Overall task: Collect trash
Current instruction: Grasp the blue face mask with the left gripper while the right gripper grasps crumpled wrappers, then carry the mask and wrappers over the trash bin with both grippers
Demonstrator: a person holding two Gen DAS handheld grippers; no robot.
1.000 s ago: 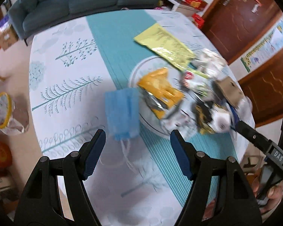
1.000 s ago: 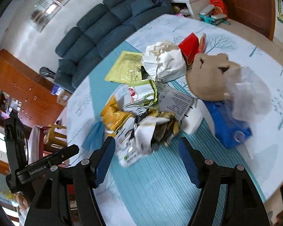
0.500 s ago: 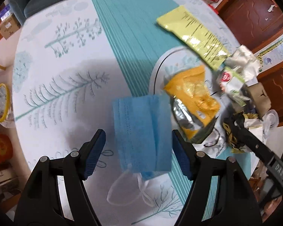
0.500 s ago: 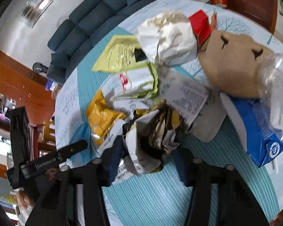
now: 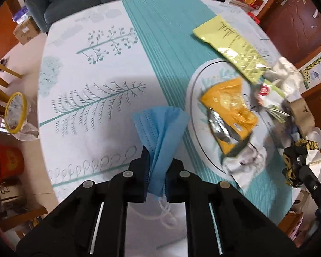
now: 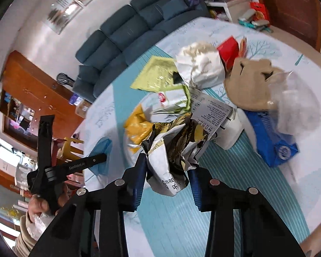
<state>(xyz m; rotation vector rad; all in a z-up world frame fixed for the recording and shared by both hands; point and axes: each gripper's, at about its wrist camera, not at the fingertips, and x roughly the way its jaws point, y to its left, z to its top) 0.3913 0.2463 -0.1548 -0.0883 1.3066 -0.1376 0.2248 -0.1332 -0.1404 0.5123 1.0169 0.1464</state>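
My left gripper (image 5: 157, 167) has its fingers pinched together on the blue face mask (image 5: 160, 132), which bunches between the pads and fans out above the white patterned tablecloth (image 5: 85, 90), its white ear loops (image 5: 164, 212) dangling below. Just to the right of the mask I see the white plate (image 5: 194, 98) holding an orange snack wrapper (image 5: 226, 105), with a yellow-green packet (image 5: 235, 49) overlapping the plate's far rim. My right gripper (image 6: 168, 171) is clamped on a crumpled black, gold and white wrapper (image 6: 173, 150), held above the teal table runner (image 6: 182, 214). Near it lie a blue packet (image 6: 269, 141), a tan paper bag (image 6: 250, 85) and a red box (image 6: 230, 51).
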